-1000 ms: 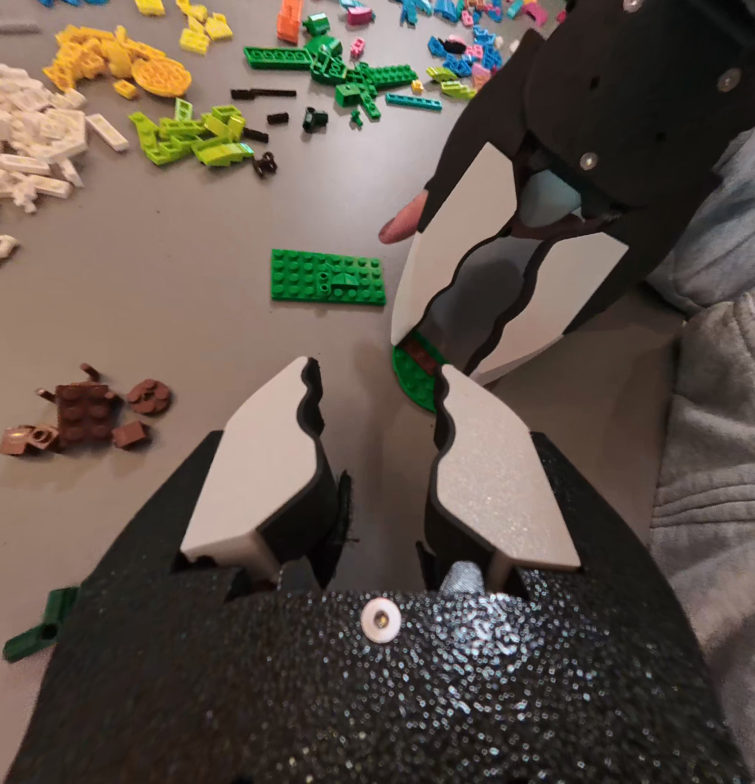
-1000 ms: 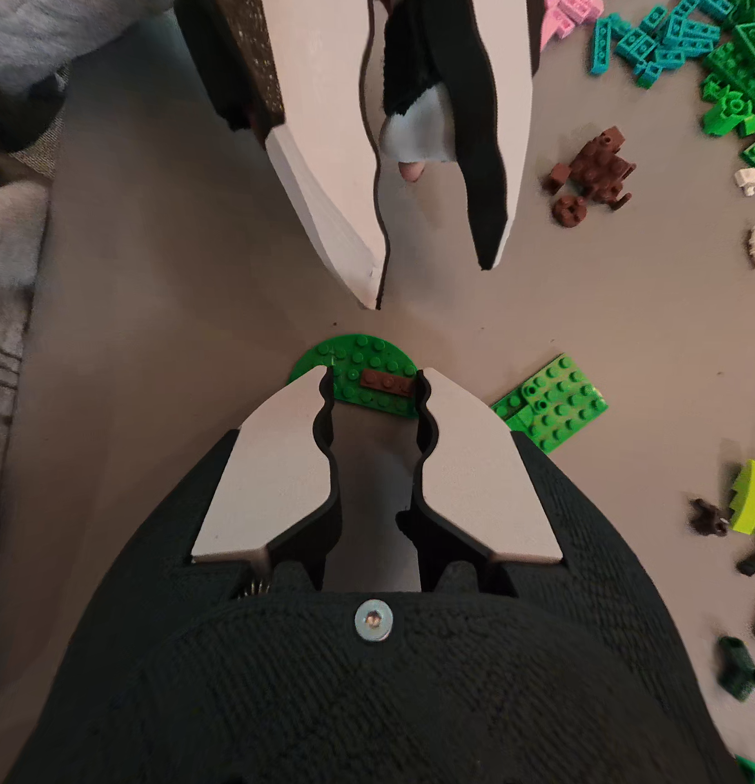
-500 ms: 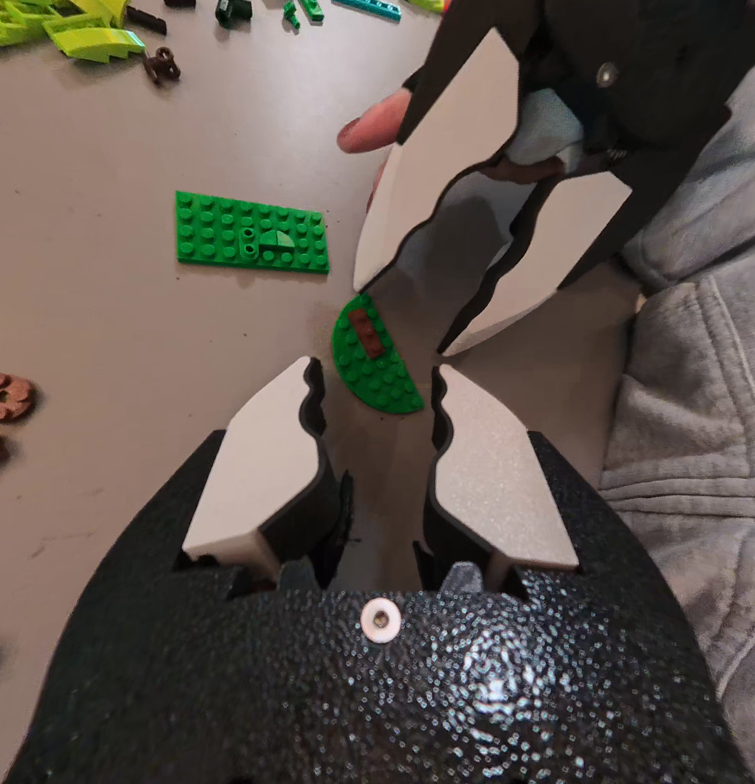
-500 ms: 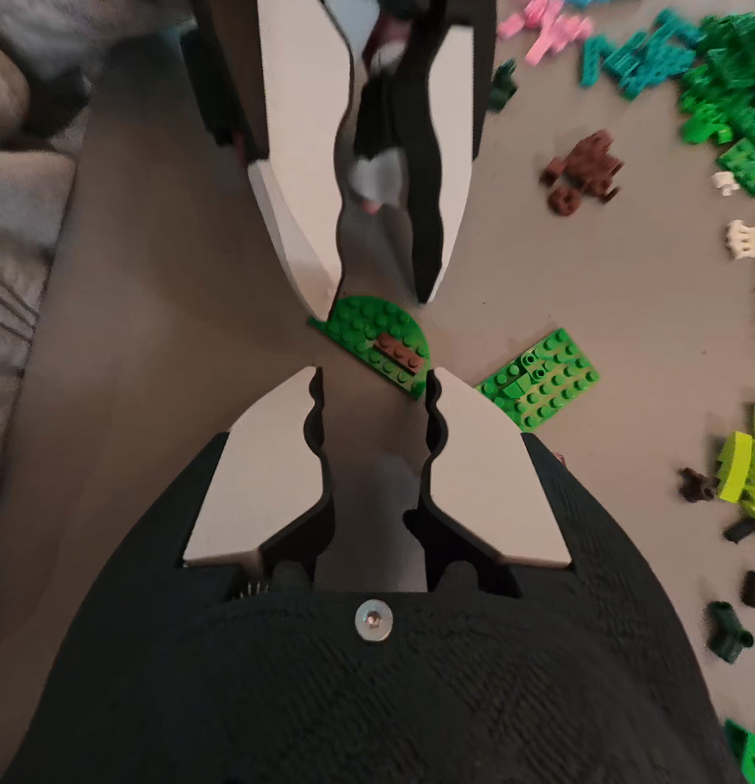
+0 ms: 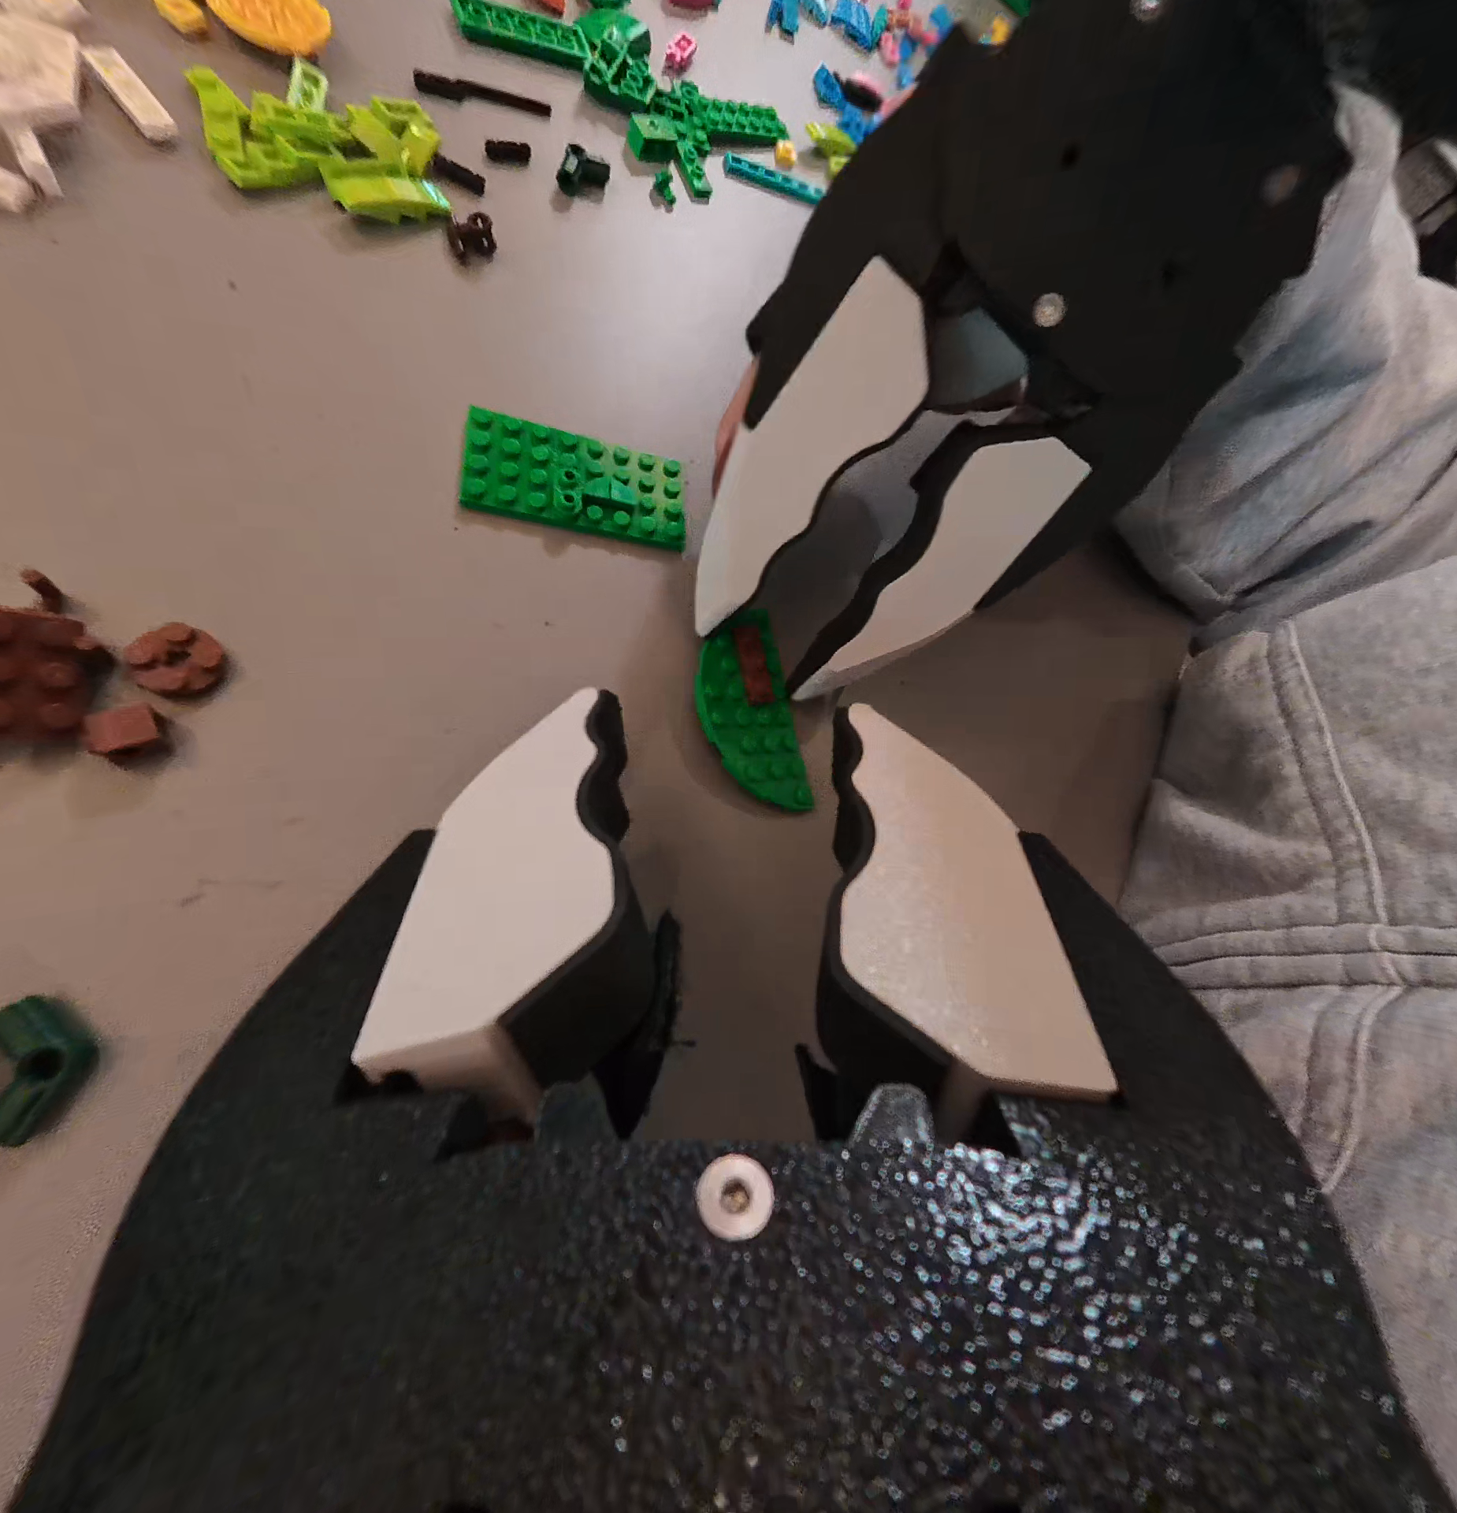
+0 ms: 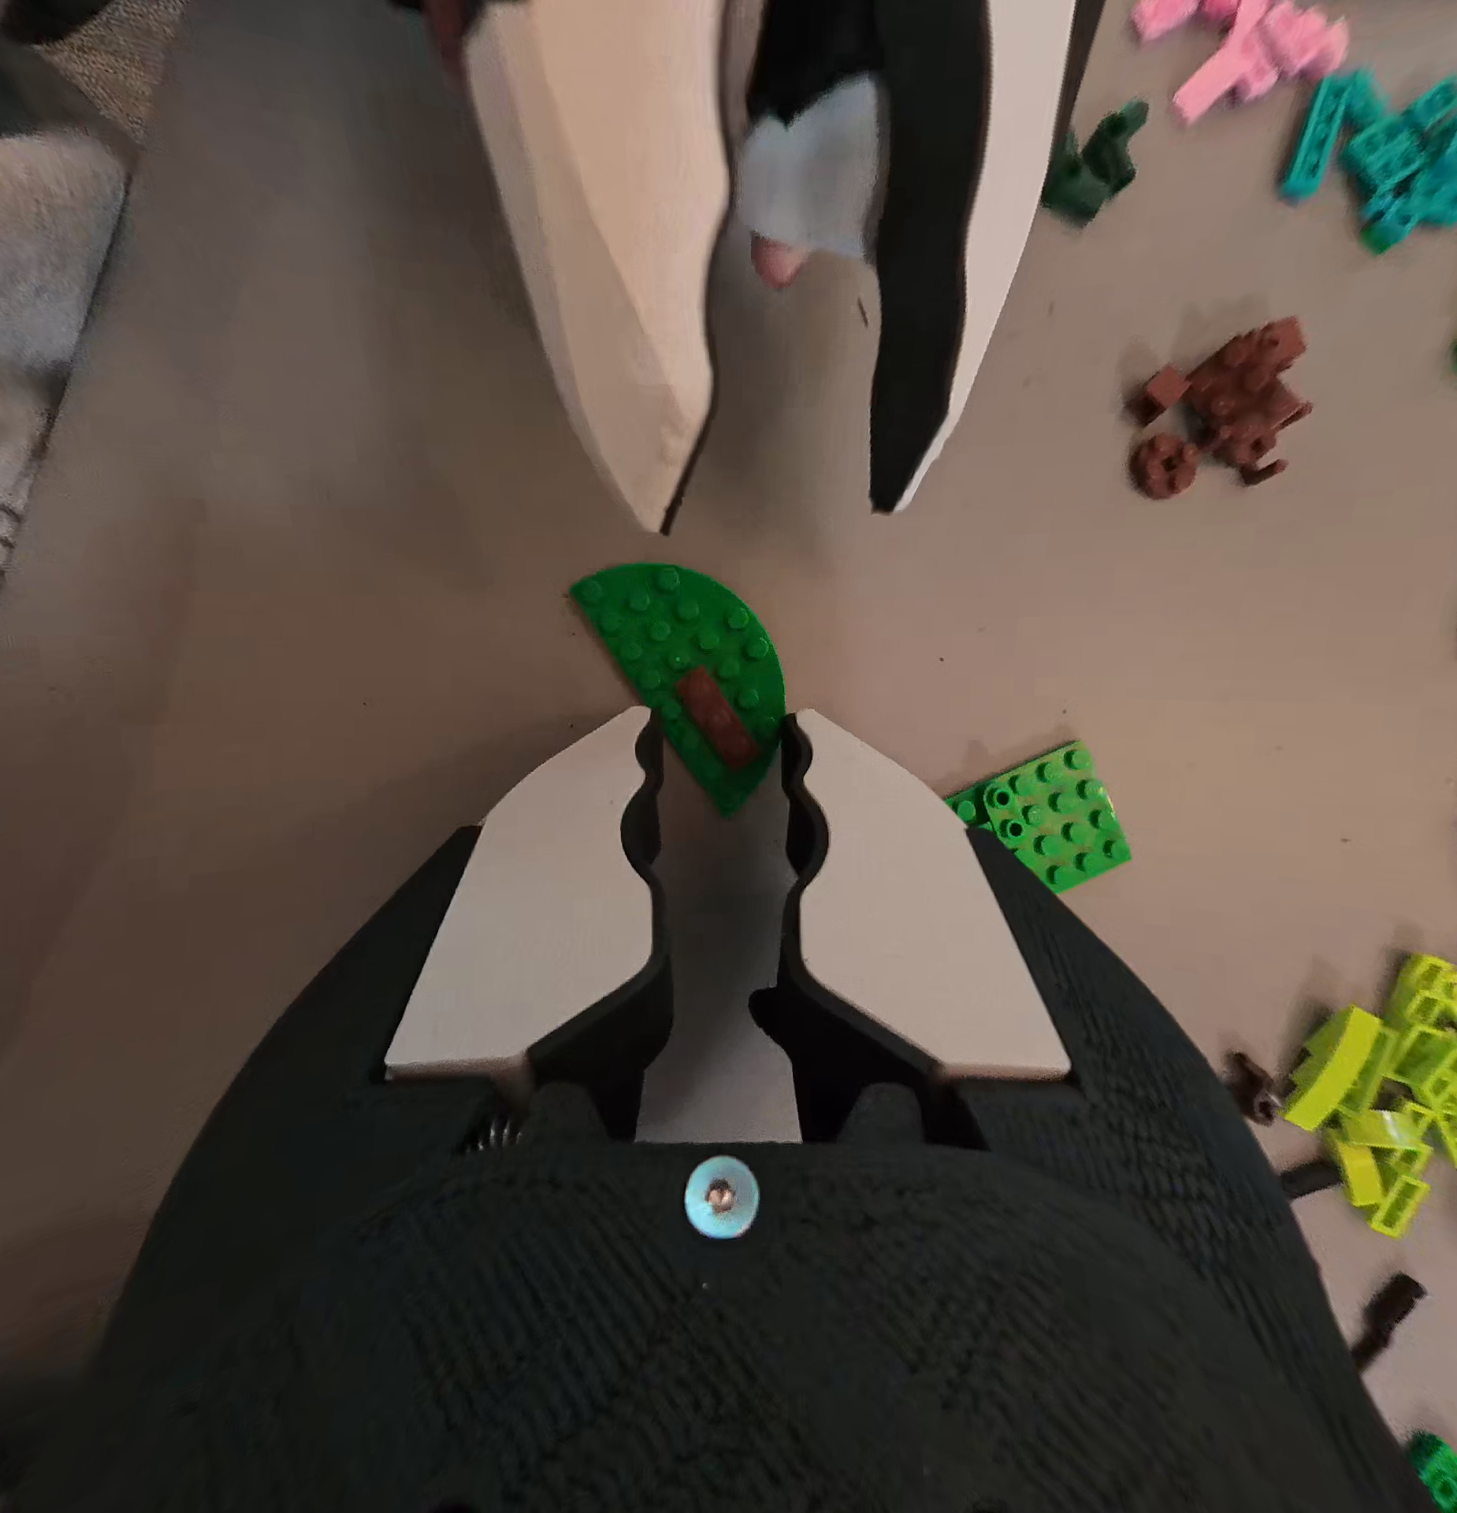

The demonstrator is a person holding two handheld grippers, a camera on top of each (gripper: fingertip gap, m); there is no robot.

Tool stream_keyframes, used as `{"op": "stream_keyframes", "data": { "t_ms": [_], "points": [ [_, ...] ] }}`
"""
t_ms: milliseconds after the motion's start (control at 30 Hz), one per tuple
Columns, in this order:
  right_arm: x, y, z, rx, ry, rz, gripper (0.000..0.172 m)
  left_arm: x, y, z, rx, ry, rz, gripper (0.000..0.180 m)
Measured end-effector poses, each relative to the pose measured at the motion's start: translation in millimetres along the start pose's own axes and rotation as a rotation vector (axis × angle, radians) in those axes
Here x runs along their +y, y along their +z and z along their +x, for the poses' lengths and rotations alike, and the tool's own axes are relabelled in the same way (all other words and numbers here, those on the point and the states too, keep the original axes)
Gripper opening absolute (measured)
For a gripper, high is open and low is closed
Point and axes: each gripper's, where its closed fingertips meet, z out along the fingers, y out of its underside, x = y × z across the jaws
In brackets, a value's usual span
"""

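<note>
A green half-round plate with a small brown tile on it lies flat on the grey table. My right gripper has closed on one end of it: one pad touches the straight edge, the other the curved edge. The left wrist view shows the same, with the right gripper pinching the far end of the plate. My left gripper is open and empty, with its fingertips on either side of the plate's near end and not touching it. It also shows in the right wrist view, just beyond the plate.
A green rectangular plate lies to the left of the right gripper. Brown pieces, lime pieces, a dark green piece and several other coloured piles lie around. A person's grey sleeve lies along the right. About 5 cm separates my left fingertips from my right.
The right gripper's jaws widened, then narrowed onto the half-round plate. The plate turned on the table. The left gripper stayed open and drew back a little from the plate.
</note>
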Motion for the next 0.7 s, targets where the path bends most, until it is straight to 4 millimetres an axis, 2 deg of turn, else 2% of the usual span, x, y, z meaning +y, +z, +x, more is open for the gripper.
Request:
{"op": "stream_keyframes", "data": {
  "t_ms": [133,333,467,700],
  "points": [
    [-1.3,-1.6,-7.3,0.07,-0.067,0.07,0.027,20.4,15.7,-0.7,0.009,-0.085,-0.126,0.041],
    [-1.8,-3.3,-9.8,0.164,-0.119,0.087,0.027,25.1,28.3,18.3,0.107,-0.113,-0.172,0.02],
    [-1.2,-4.0,-11.2,0.172,-0.078,0.103,0.027,25.7,29.6,14.1,0.077,-0.076,-0.172,0.012],
    [1.4,-6.7,-5.5,0.242,0.084,0.137,0.03,13.8,29.6,17.0,0.036,0.037,-0.1,0.004]
  ]
}}
